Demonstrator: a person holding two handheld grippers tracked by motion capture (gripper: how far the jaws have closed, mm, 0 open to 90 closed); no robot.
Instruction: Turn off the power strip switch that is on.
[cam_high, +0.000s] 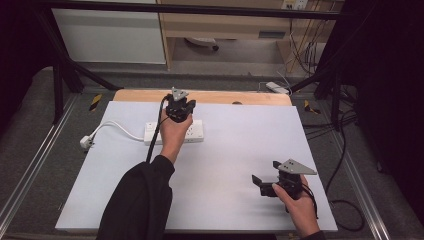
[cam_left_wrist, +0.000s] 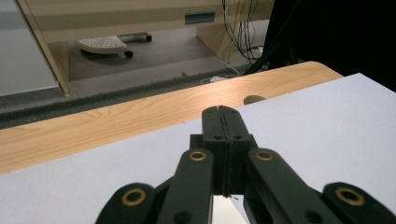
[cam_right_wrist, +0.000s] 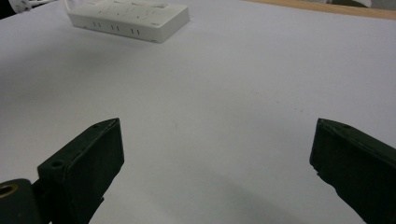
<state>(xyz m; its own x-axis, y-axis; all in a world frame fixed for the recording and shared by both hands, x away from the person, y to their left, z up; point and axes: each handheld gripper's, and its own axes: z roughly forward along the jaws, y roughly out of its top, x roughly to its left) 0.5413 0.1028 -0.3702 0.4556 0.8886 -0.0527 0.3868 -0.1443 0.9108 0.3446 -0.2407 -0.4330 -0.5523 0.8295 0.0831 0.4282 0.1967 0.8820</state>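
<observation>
Tongs, left (cam_high: 181, 101): jaws pressed together, empty, poised above the white plastic power strip (cam_high: 195, 131). Tongs, right (cam_high: 263, 181): spread wide, empty, strip well beyond. Strip evidently untouched; handling remains.

High view down over the white board (cam_high: 235, 165); tong cameras low, close, sharing it.

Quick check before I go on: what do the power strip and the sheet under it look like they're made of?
The power strip looks like hard white plastic with a smooth, slightly glossy shell; moulded socket slots show along its side in the right gripper view. The sheet looks like matte white board or laminate, flat with no glare; which one is hard to tell. It lies on a wooden tabletop with visible grain.
</observation>
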